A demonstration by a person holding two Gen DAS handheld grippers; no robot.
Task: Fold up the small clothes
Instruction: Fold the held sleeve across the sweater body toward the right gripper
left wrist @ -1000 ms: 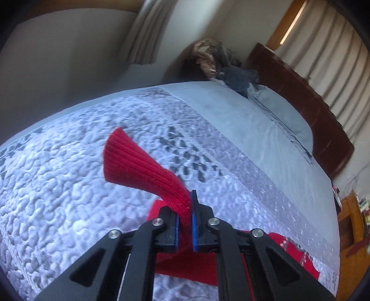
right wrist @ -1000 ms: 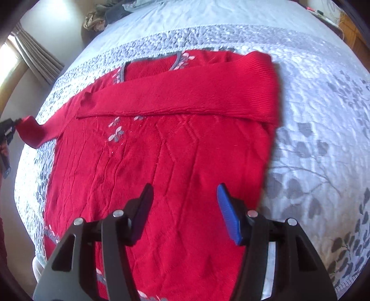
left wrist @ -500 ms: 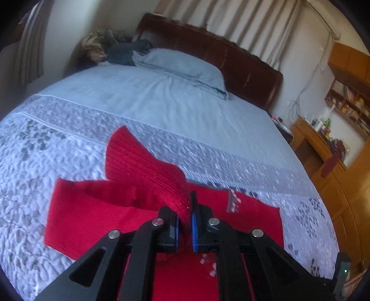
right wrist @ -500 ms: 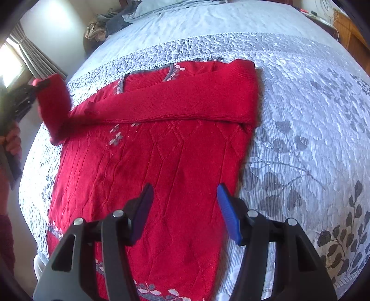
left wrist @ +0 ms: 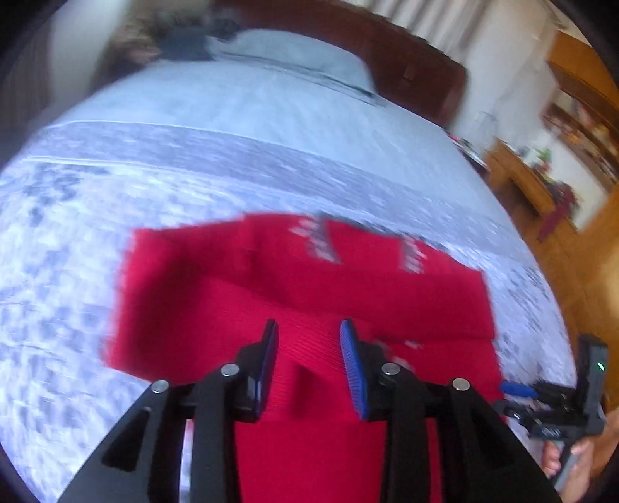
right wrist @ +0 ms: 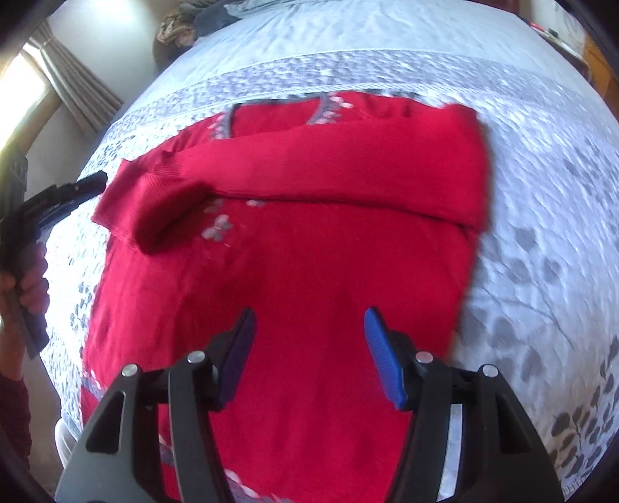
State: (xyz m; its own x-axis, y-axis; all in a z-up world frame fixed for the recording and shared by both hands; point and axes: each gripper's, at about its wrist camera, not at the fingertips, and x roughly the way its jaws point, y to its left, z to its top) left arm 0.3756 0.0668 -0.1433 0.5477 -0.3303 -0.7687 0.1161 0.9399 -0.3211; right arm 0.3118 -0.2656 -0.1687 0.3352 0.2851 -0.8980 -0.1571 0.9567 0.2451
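A red knit sweater (right wrist: 309,247) lies flat on the quilted bed (right wrist: 541,193), with one sleeve (right wrist: 348,162) folded across the chest. The other sleeve's ribbed cuff (right wrist: 162,216) lies bent over the sweater's left side. My left gripper (left wrist: 308,332) hangs just over that ribbed sleeve (left wrist: 309,360). Its jaws are opening, the fabric lies below the gap and the pads do not press on it. From the right wrist view the left gripper (right wrist: 65,193) shows at the sweater's left edge. My right gripper (right wrist: 309,348) stands open above the sweater's lower body, holding nothing.
A pillow (left wrist: 294,50) and a dark wooden headboard (left wrist: 418,73) are at the bed's far end, with a pile of clothes (right wrist: 182,27) in the corner. Wooden furniture (left wrist: 541,185) stands to the right of the bed. Curtains (right wrist: 77,85) hang at the left.
The left gripper carried the sleeve cuff from the bed's side over onto the sweater, then its jaws parted and let the cuff go. The right gripper has hardly moved.
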